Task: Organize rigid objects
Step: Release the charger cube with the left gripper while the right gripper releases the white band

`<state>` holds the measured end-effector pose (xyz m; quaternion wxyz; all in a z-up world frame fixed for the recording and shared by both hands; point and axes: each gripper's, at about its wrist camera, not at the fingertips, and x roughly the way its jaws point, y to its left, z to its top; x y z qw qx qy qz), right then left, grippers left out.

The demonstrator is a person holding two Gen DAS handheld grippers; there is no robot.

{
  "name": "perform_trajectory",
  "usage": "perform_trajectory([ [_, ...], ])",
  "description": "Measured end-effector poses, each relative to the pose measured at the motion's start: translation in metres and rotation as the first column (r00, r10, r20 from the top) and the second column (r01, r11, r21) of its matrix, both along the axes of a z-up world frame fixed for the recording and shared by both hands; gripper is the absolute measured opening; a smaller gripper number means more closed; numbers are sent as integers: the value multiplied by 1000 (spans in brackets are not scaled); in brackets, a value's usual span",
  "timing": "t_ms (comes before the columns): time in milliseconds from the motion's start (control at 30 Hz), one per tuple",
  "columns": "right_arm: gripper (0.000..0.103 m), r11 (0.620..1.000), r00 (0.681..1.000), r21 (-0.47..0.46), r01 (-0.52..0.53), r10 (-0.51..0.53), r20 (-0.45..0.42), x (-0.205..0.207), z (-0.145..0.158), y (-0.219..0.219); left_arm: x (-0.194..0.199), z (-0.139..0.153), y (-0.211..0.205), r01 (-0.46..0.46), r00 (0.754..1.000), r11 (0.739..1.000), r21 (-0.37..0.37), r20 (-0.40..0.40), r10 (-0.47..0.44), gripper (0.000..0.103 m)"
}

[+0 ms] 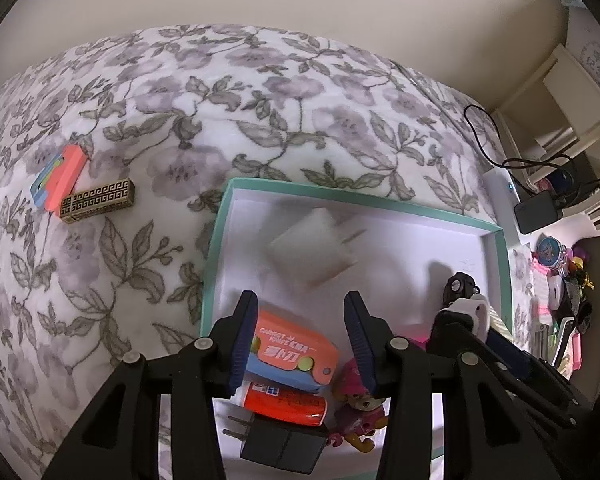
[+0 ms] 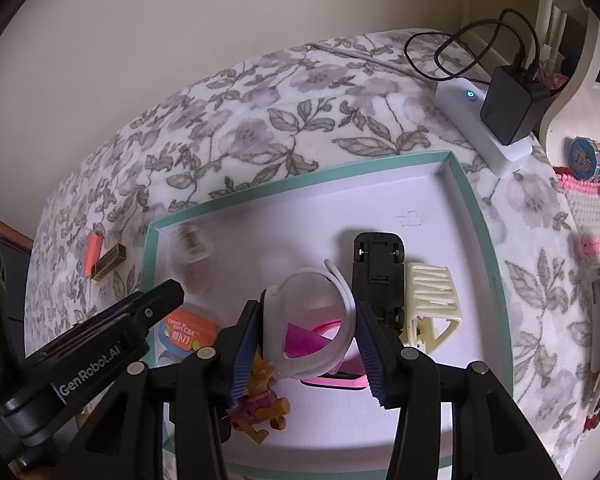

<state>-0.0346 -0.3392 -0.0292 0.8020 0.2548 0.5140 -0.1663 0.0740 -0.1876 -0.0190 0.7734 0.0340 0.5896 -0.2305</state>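
A shallow box with a teal rim (image 1: 216, 240) was seen resting on a floral blanket (image 1: 180, 120), and most of the task's things lay inside it.

The left gripper (image 1: 302, 340) was pointed steeply down over the near part of the box. An orange carrot-knife toy (image 1: 292, 354) lay between its jaws. The left pad was seen at the toy's edge, while a clear gap stood between the toy and the right pad; the jaws were therefore read as open, with nothing gripped. Below the toy, an orange cylinder (image 1: 288, 404) and a black plug adapter (image 1: 280, 446) were seen, with a small pink-and-yellow figure (image 1: 358, 404) just beside them. A white plug adapter (image 1: 314, 248) appeared blurred above the box floor, well apart from the jaws.

The right gripper (image 2: 306, 344) was likewise pointed down. A white band (image 2: 324, 312) stood between its jaws and appeared to be clamped by both pads. A pink item (image 2: 304, 340) was visible through the band's loop. A black toy car (image 2: 378, 272), wheels up, and a cream hair claw (image 2: 432, 300) lay side by side in the box, to the right of the band.

Outside the box, on the blanket, a second coral-and-blue toy (image 1: 60, 176) and a gold patterned case (image 1: 98, 200) lay touching. A white power strip (image 2: 484, 128) carrying a black charger (image 2: 512, 108) was located near the far corner.
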Motion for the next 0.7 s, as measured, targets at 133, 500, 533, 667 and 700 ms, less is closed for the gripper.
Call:
perform_trajectory([
  [133, 50, 1000, 1000, -15, 3, -3, 10, -1, 5, -1, 3, 0, 3, -24, 1000, 1000, 1, 1, 24, 47],
  [500, 50, 1000, 1000, -27, 6, -5, 5, 0, 6, -1, 11, -1, 13, -63, 998, 997, 49, 14, 63, 57],
  [533, 50, 1000, 1000, -29, 6, -6, 3, 0, 6, -1, 12, -2, 14, -69, 998, 996, 59, 15, 68, 60],
  [667, 64, 999, 1000, -50, 11, -11, -11, 1, 4, 0, 15, -6, 18, -94, 995, 991, 100, 24, 92, 73],
  [700, 66, 998, 1000, -54, 9, -10, -13, 1, 3, 0, 15, -7, 19, -99, 995, 989, 107, 27, 96, 76],
])
